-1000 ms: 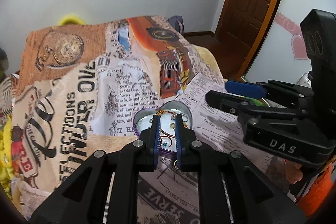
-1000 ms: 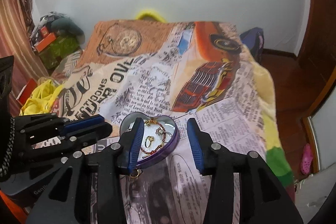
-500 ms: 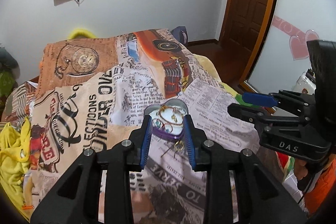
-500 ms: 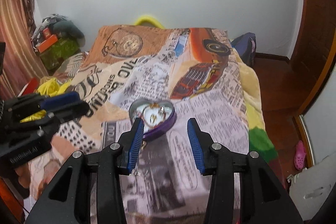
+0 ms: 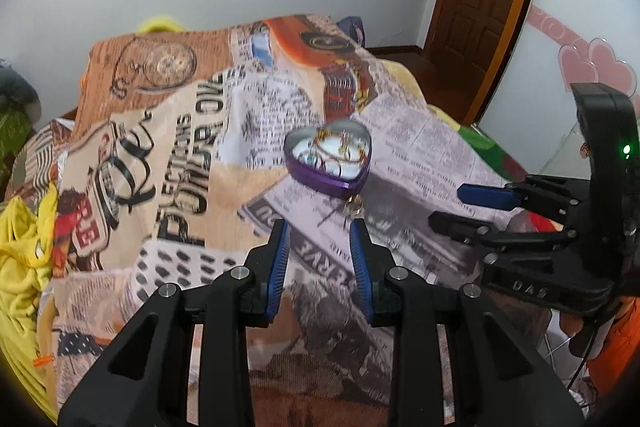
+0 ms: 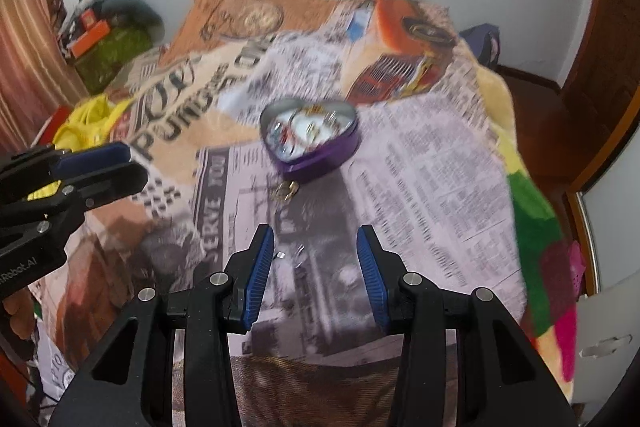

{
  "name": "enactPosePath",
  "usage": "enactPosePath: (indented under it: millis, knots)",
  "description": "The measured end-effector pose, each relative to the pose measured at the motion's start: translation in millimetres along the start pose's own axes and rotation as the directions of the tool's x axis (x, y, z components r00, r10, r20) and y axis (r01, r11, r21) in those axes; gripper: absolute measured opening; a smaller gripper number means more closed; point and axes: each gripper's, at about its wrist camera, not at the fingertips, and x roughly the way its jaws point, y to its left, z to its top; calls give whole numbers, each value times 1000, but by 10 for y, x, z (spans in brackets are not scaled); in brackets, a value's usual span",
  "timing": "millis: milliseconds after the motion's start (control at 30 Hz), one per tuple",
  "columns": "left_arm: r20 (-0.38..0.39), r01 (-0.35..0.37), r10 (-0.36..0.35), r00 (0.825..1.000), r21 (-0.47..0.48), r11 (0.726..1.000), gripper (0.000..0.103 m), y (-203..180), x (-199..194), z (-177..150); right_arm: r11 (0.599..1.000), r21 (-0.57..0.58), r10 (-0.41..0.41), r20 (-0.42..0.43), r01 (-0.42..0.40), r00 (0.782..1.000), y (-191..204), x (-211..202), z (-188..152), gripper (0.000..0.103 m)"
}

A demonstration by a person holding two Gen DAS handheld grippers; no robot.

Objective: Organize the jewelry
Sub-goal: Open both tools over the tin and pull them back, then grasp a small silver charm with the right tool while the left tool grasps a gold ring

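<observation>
The purple heart-shaped tin (image 5: 329, 163) holding jewelry sits on the printed blanket (image 5: 192, 163), with 1 gold ring (image 5: 354, 205) just beside its tip. The left gripper (image 5: 318, 227) and right gripper (image 6: 315, 235) are released, their jaws apart with nothing between them, short of the tin.

Heart-shaped tin (image 5: 328, 157) on the printed blanket (image 5: 192, 155), jewelry inside. Small gold piece (image 5: 353, 205) on the blanket just before the tin's point. Left gripper (image 5: 318, 227) nearer than both, right gripper (image 5: 452, 207) off to its right.
</observation>
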Motion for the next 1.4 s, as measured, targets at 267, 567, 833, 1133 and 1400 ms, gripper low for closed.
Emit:
enactPosePath:
  millis: [267,567,833,1133,1400]
  knots:
    - [-46,4,-3,999,21,1000,30,7,117,-222,998,-62,-2,-28,0,1000,233,225,-119,36]
    - [-67,17,-16,998,14,1000,30,55,217,-304,996,-91,-1,-82,-7,997,301,419,-124,13]
    - [-80,27,-26,996,19,999,30,12,323,-242,995,-97,14,-66,-20,998,284,357,-135,8]
    - [-141,82,-81,987,3,997,30,-74,593,-23,999,-34,27,1,-27,1000,13,135,-85,8]
    - [-202,110,-111,973,-15,994,30,-200,935,159,1000,21,17,36,-18,999,-276,86,-72,9]
